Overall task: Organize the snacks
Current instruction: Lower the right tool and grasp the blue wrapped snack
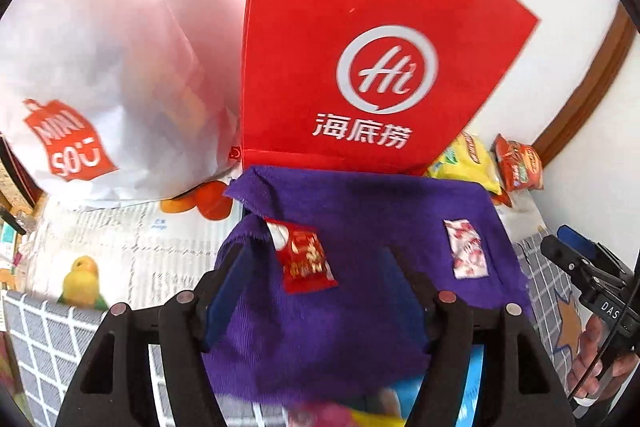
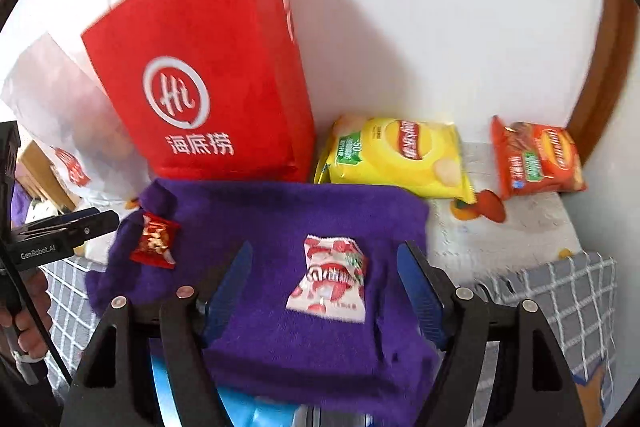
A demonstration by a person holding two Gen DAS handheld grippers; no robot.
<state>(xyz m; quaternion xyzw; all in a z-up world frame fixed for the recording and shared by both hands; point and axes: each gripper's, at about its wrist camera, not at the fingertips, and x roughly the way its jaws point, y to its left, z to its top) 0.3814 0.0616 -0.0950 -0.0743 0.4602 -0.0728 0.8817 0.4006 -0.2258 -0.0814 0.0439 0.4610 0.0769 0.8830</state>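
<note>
Red paper bag (image 2: 200, 99): stands upright at the back against the wall, stiff-sided but light, likely to tip if nudged; best held by its thin cord handles.
White bag (image 1: 92, 75): just beside the red one, soft and crinkly.
Purple cloth (image 2: 304, 291): limp fabric spread on the desk, carrying two small packets.
Yellow chip bag (image 2: 396, 157): air-puffed, light, contents fragile; pinch a sealed end.
Orange chip bag (image 2: 536, 159): the same, leaning at the wall.
White strawberry-print packet (image 2: 330, 277): flat, slick film, lies between the jaws of the right gripper (image 2: 324, 275); grip across its width.
Red candy packet (image 1: 305, 255): near the cloth's folded corner, tiny and slippery.
Left gripper (image 1: 316, 267): jaws released, empty.
Right gripper: jaws released, nothing held.
</note>
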